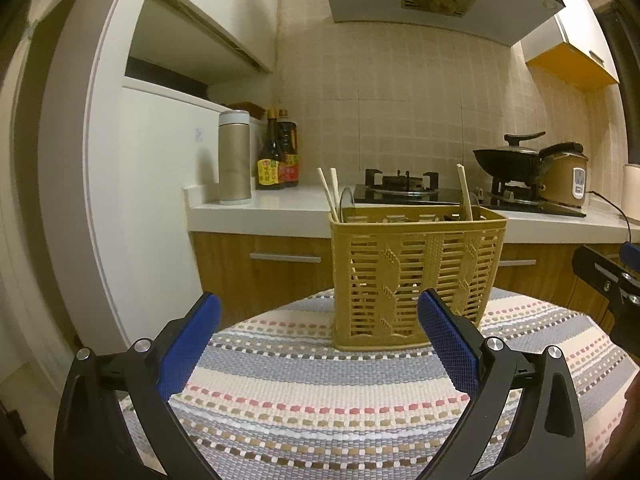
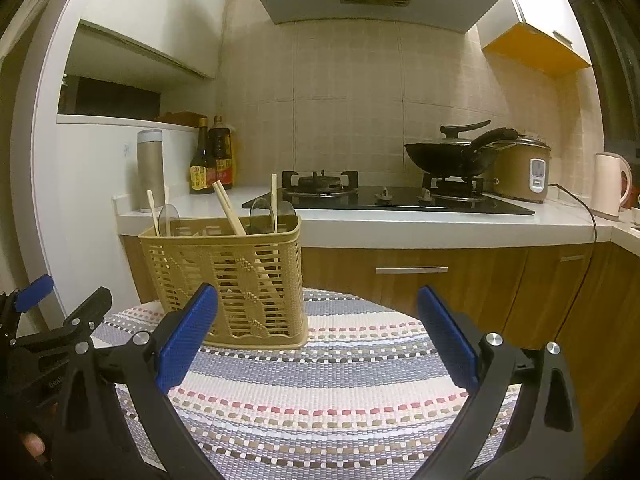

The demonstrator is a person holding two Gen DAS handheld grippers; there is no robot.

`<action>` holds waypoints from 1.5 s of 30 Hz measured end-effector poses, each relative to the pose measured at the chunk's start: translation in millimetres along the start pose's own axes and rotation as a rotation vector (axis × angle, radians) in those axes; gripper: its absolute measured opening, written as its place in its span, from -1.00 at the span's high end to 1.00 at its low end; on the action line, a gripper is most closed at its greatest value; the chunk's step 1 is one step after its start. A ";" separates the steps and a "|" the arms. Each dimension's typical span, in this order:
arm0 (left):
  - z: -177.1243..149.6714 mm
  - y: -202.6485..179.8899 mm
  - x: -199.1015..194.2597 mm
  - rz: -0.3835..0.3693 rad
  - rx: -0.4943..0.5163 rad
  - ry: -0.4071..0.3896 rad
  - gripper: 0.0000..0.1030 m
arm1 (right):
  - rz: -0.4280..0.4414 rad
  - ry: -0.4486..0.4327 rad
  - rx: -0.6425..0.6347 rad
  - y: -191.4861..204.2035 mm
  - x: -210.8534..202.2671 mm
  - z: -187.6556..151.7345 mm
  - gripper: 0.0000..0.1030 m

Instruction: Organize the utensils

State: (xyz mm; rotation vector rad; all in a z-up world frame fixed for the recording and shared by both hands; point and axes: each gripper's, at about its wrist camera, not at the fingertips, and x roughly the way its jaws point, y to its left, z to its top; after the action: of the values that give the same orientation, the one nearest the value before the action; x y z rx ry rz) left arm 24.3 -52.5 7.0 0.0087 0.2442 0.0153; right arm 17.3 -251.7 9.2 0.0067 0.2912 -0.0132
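A tan plastic lattice utensil basket [image 1: 416, 276] stands upright on a striped woven mat [image 1: 320, 392]. It holds wooden chopsticks [image 1: 329, 192] and clear spoons [image 2: 168, 218]. It also shows in the right wrist view [image 2: 228, 280] with chopsticks [image 2: 229, 208] leaning inside. My left gripper [image 1: 318, 320] is open and empty, just in front of the basket. My right gripper [image 2: 318, 316] is open and empty, to the right of the basket. The left gripper's arm shows in the right wrist view [image 2: 52, 320].
The mat [image 2: 340, 392] covers a round table. Behind it is a white counter [image 2: 400, 224] with a gas hob [image 2: 384, 198], a wok [image 2: 452, 156], a rice cooker [image 2: 522, 172], a kettle [image 2: 610, 184], sauce bottles [image 1: 280, 156] and a flask [image 1: 234, 156].
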 end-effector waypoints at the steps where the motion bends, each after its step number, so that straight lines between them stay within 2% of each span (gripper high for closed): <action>1: 0.3 -0.2 -0.6 0.003 0.000 -0.004 -0.85 | 0.000 0.002 -0.001 0.2 0.4 0.1 -0.85; 12: -0.5 -7.2 -5.7 0.020 0.046 -0.040 -0.85 | -0.005 0.008 -0.017 4.4 2.8 -0.5 -0.85; 45: -1.6 -10.1 -6.7 0.028 0.073 -0.051 -0.85 | -0.009 0.006 -0.040 9.1 1.5 -2.7 -0.85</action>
State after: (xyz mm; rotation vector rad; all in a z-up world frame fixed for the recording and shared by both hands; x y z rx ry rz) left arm 17.6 -62.7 7.0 0.0846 0.1931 0.0338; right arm 18.0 -242.6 6.2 -0.0341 0.2975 -0.0159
